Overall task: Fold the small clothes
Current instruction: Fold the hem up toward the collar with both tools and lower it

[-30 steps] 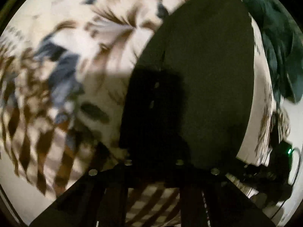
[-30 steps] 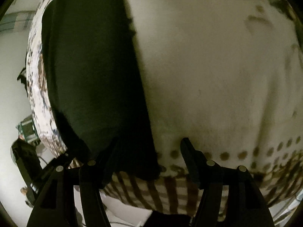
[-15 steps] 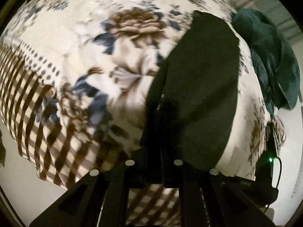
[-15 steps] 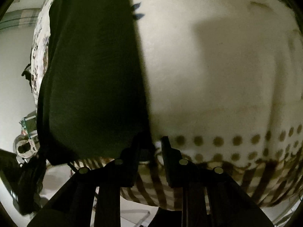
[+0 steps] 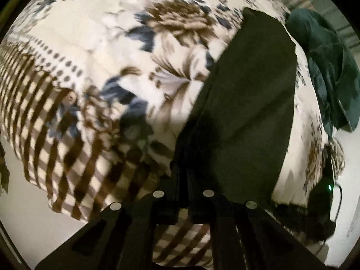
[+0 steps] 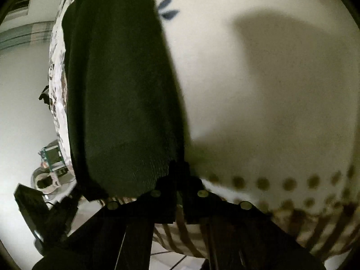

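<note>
A dark green knit garment point(image 5: 249, 103) lies flat on a floral bedspread point(image 5: 126, 51), stretching away from me. My left gripper point(image 5: 183, 168) is shut on its near left corner. In the right wrist view the same garment point(image 6: 121, 94) fills the left half, and my right gripper point(image 6: 180, 168) is shut on its near right corner at the ribbed hem. Both corners are lifted slightly off the cover. The fingertips are hidden in the dark cloth.
A teal garment point(image 5: 326, 72) is heaped at the bed's far right. The bedspread's brown checked border point(image 5: 67, 153) hangs over the near edge. A dark device with a green light point(image 5: 324, 193) sits low at the right. Clutter point(image 6: 49, 166) lies on the pale floor.
My right gripper went from open around the hem to shut on it. My left gripper stayed shut on its corner and pulled back, so more bedspread shows. The garment now looks smaller and further.
</note>
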